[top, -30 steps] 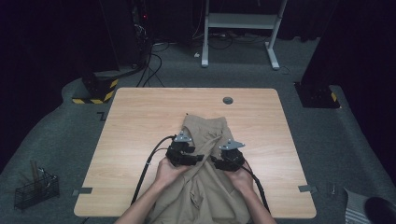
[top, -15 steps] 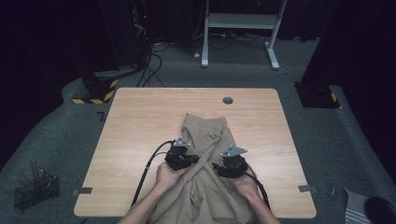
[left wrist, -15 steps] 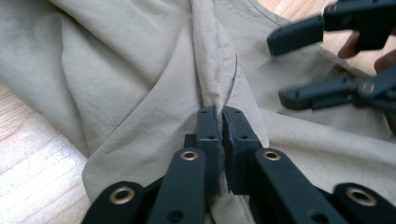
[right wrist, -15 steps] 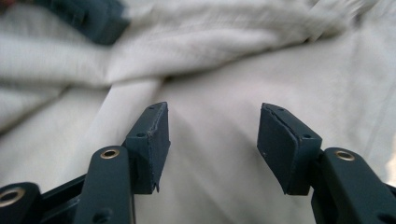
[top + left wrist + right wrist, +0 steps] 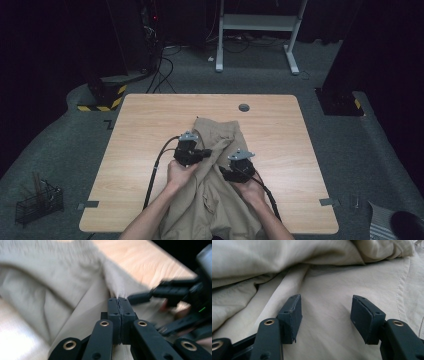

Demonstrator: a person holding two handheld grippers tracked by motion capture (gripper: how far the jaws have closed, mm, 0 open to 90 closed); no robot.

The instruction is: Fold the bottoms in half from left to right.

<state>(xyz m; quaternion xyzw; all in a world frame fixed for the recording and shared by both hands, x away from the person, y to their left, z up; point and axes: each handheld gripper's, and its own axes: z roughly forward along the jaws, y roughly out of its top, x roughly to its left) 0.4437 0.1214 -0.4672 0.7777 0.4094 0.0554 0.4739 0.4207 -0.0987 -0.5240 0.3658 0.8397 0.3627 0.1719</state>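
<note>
A tan garment lies crumpled on the wooden table and runs off its near edge. My left gripper is over the garment's left side. In the left gripper view its jaws are pressed together with a raised fold of the tan garment pinched at the left gripper's tips. My right gripper sits just to the right, low over the cloth. In the right gripper view its gripper stands open, with smooth fabric beneath and nothing between the pads. The right gripper also appears blurred in the left gripper view.
A round grey grommet is set in the table near its far edge. On the floor are a wire basket at the left, cables and a white desk frame behind the table.
My left gripper has shut on a fold of the garment and risen a little, drawing the cloth up. The right gripper has stayed open in about the same place.
</note>
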